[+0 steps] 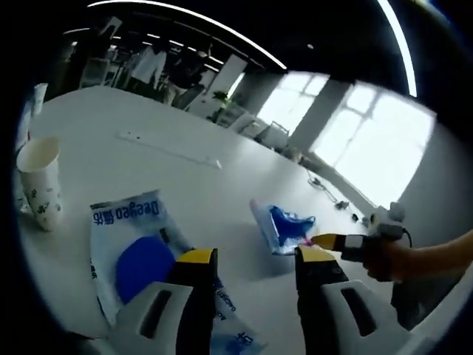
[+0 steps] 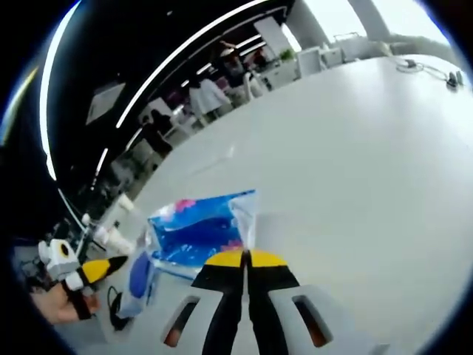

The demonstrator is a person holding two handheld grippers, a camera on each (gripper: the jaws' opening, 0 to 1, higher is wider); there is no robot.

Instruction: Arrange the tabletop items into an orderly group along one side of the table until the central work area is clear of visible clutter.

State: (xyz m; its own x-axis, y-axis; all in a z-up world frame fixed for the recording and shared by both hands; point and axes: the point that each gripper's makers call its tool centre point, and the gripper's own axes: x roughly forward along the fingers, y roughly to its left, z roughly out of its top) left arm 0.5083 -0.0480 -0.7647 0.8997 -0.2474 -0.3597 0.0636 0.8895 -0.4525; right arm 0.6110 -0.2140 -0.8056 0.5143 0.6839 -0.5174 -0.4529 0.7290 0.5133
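Observation:
My left gripper (image 1: pixel 255 257) is open with nothing between its yellow-tipped jaws. It hangs over the white table (image 1: pixel 148 118), just right of a white Deeyeo packet (image 1: pixel 137 251) with a blue disc on it. Ahead lies a small blue packet (image 1: pixel 284 225). My right gripper (image 1: pixel 325 240), held by a hand, comes in from the right and pinches the packet's near corner. In the right gripper view the jaws (image 2: pixel 245 259) are shut on the edge of that blue packet (image 2: pixel 196 229). The left gripper (image 2: pixel 96 270) shows at far left, and the Deeyeo packet (image 2: pixel 139 277) lies beside it.
A patterned paper cup (image 1: pixel 41 181) stands at the table's left edge. A long thin white strip (image 1: pixel 170 151) lies mid-table. Cables (image 1: pixel 329 192) sit at the far right side. People and chairs are beyond the table's far edge. More cups (image 2: pixel 111 237) stand behind the packets.

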